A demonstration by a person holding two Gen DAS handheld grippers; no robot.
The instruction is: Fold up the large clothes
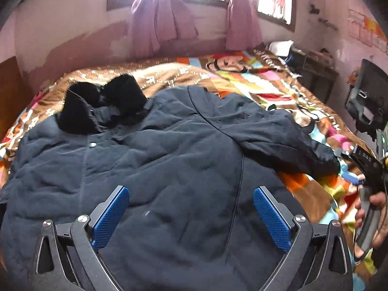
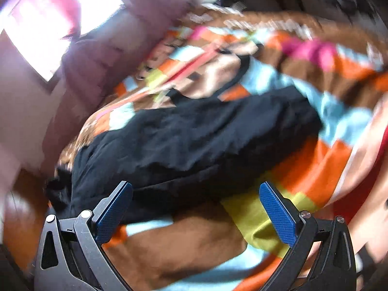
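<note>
A large dark navy padded jacket (image 1: 157,160) lies spread on the bed, its black fur-trimmed hood (image 1: 101,104) at the far left. One sleeve (image 1: 286,135) stretches right across the colourful blanket. My left gripper (image 1: 191,214) hovers open just above the jacket's lower body, nothing between its blue pads. In the blurred right wrist view, the same sleeve (image 2: 198,135) lies ahead of my right gripper (image 2: 196,211), which stands open and empty. A hand holds the right gripper (image 1: 368,169) at the bed's right edge in the left wrist view.
A patchwork cartoon blanket (image 1: 262,82) covers the bed. Pink curtains (image 1: 165,24) hang under a bright window on the far wall. A dark cabinet (image 1: 315,72) and a black object (image 1: 368,97) stand to the right of the bed. A brown headboard (image 1: 9,92) is at left.
</note>
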